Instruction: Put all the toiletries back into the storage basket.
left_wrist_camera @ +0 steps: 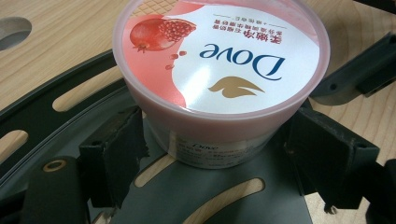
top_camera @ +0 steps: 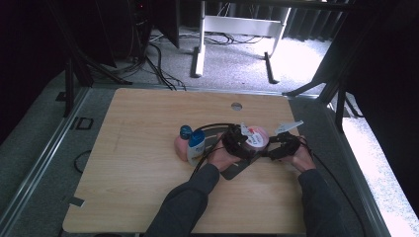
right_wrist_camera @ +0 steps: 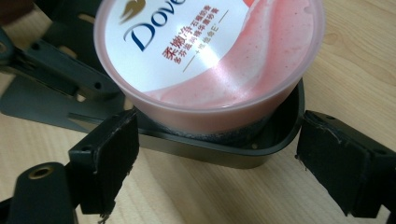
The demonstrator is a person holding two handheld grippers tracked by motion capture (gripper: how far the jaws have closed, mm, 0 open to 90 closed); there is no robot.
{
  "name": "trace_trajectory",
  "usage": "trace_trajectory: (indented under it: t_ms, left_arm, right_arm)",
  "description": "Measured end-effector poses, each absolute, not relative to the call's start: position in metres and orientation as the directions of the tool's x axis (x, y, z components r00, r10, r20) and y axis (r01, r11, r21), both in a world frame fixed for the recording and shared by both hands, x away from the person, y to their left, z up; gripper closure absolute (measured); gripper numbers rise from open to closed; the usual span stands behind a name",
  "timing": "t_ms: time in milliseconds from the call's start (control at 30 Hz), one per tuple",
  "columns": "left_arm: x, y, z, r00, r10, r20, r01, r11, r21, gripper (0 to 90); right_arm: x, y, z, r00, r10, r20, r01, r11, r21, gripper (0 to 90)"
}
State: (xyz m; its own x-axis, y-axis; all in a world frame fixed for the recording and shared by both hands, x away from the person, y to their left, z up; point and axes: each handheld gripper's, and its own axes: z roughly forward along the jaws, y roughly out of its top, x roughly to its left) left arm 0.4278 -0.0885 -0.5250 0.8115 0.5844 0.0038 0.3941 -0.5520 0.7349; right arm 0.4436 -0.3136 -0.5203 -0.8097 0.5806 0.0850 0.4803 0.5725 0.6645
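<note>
A pink Dove tub [top_camera: 257,137] with a pomegranate lid stands in a dark grey slotted holder [top_camera: 236,171] near the table's middle. In the left gripper view the tub [left_wrist_camera: 219,60] sits between my left gripper's [left_wrist_camera: 219,154] black pads, which rest against its lower sides above the holder's plate [left_wrist_camera: 201,196]. From the other side, my right gripper [right_wrist_camera: 224,163] faces the tub [right_wrist_camera: 210,56] and the holder's rounded rim [right_wrist_camera: 233,156], with its jaws wide apart and nothing between the pads. In the high view the left gripper [top_camera: 244,142] and right gripper [top_camera: 276,146] flank the tub.
A white bottle with a blue cap [top_camera: 196,145], a second blue-capped container [top_camera: 185,132] and something pink [top_camera: 180,145] stand just left of the holder. A round hole [top_camera: 236,105] marks the table's far side. Black cables trail from both grippers.
</note>
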Motion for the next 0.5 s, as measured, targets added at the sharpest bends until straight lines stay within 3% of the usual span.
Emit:
trace_trajectory:
  t_ms: [500]
  left_arm:
    - [0.422,-0.084,-0.523,0.799,0.601,-0.011,0.415,-0.538,0.734,23.5]
  right_arm:
    - [0.432,-0.314,-0.521,-0.811,0.585,0.027,0.445,0.586,0.677,14.9]
